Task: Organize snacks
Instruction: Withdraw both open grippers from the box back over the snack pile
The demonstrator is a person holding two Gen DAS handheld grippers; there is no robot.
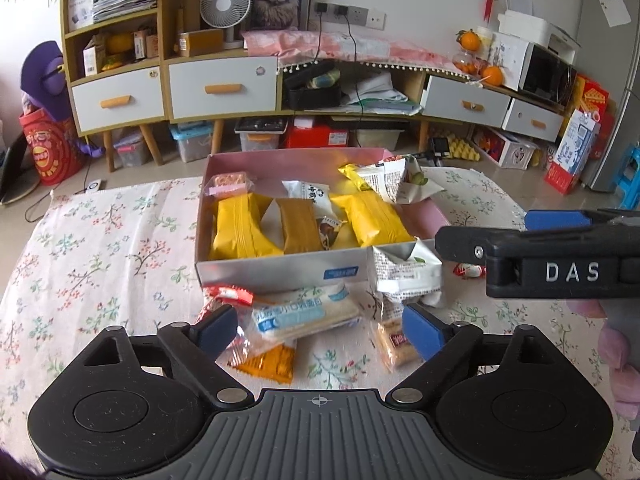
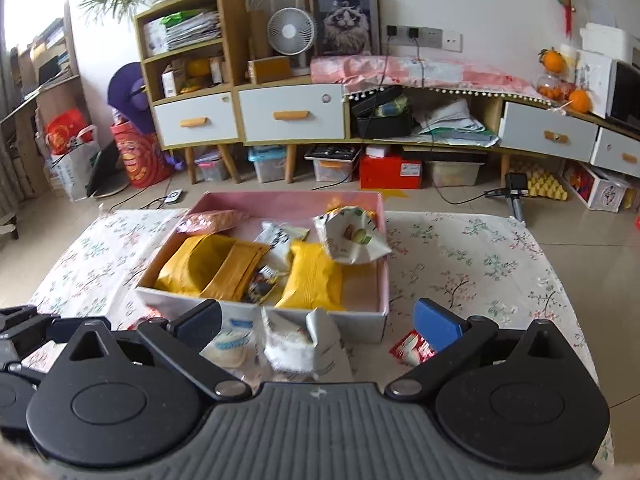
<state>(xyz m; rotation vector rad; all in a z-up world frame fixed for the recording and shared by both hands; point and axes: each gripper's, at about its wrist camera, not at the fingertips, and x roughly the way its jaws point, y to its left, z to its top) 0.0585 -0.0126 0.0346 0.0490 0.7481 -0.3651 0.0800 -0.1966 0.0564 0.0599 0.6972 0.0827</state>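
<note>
One open box (image 1: 280,270) sat on the floral tablecloth (image 1: 100,248), holding three yellow packets (image 1: 240,226) and several other snacks. About five loose snacks (image 1: 304,312) lay before it. Left gripper (image 1: 318,330) and right gripper (image 2: 318,322) both gaped wide, empty.
</note>
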